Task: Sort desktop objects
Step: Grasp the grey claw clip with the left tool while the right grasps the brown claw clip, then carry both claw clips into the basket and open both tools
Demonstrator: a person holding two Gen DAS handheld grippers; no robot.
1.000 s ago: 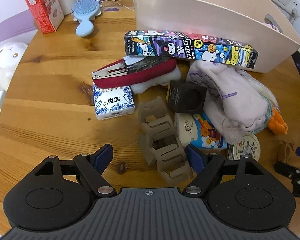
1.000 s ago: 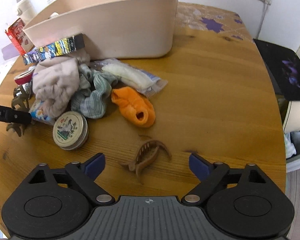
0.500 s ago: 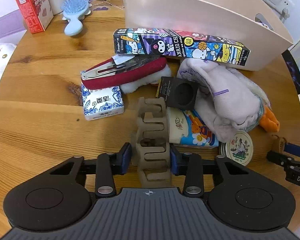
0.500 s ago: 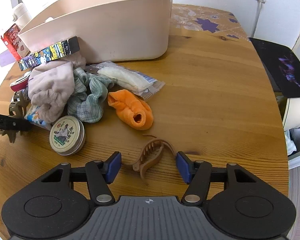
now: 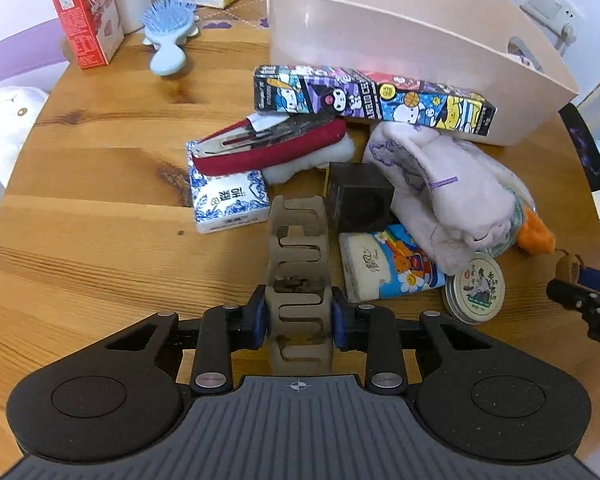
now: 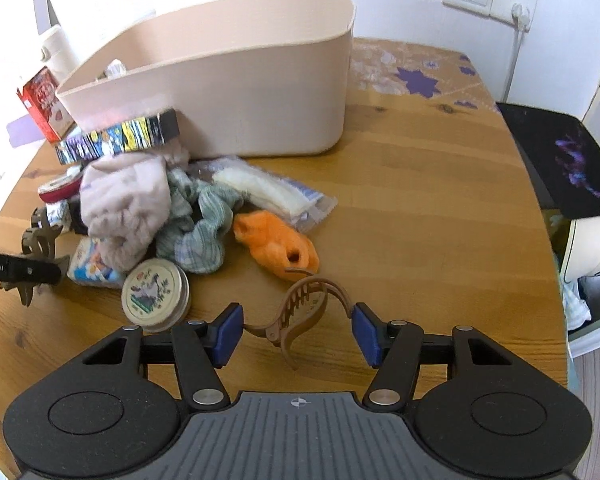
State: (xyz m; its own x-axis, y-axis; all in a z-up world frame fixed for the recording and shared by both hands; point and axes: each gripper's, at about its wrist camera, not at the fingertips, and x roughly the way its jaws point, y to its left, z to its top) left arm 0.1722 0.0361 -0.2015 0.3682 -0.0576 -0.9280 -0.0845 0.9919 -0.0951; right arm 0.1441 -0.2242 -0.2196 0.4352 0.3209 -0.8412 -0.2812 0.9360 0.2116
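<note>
Nearest, in the left gripper [image 5: 299,320]: jaws narrowed and closing on the taupe claw clip [image 5: 298,264], blue pads pressed against its two long sides near the close end, the rest of it reaching out over the desk [image 5: 100,220] toward the pile. In the right gripper [image 6: 296,334]: jaws about half open, bridged by the brown claw clip [image 6: 300,312], one pad touching its lever end, the other its curved tip. Best to squeeze no harder than needed, to avoid springing or twisting either clip loose. Lift straight up first, clear of the round tin [image 6: 154,294] and the orange sock [image 6: 276,246] just beyond, then carry over the rim of the beige bin [image 6: 240,92] at the far side, presumably the place for both, before letting go. Taupe clip: long, matte, squared interlocking teeth, hinge spring showing midway. Brown clip: smaller, glossy, arched, fine curved teeth, set crosswise to the pads, probably the shakier hold.
</note>
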